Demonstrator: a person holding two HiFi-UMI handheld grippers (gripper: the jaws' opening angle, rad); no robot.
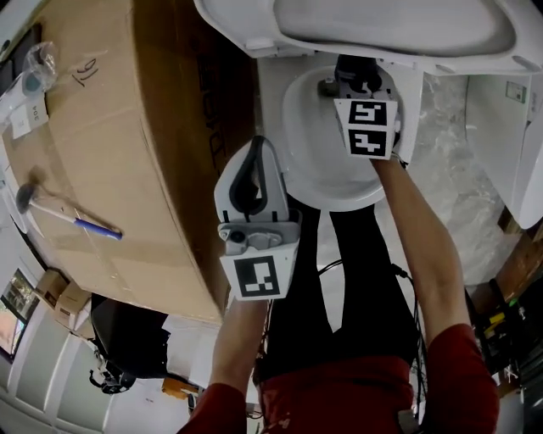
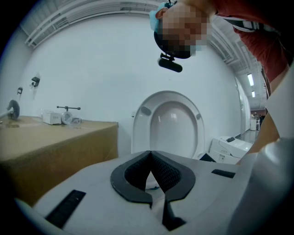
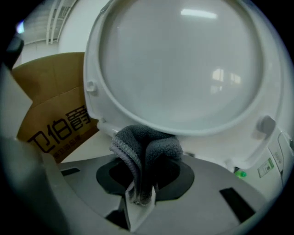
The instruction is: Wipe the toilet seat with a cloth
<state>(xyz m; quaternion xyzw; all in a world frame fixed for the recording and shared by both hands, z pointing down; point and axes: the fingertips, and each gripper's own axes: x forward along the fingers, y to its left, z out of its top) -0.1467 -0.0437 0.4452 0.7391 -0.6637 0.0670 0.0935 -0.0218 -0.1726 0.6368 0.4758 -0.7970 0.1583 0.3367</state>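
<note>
The white toilet seat [image 1: 307,161] lies down, and the lid [image 1: 399,25] stands raised behind it. My right gripper [image 1: 355,75] is over the back of the seat, near the hinge. It is shut on a folded grey cloth [image 3: 147,142], which bulges out past the jaws just below the lid [image 3: 183,64]. My left gripper [image 1: 254,157] hangs to the left of the seat, off the toilet. In the left gripper view its jaws [image 2: 150,156] meet with nothing between them and point toward the raised lid [image 2: 172,124].
A large cardboard box [image 1: 110,144] stands tight against the toilet's left side, with a hammer [image 1: 51,206] and a plastic-wrapped item [image 1: 34,76] on top. Another white fixture [image 1: 509,127] stands at the right. The person's legs are just in front of the bowl.
</note>
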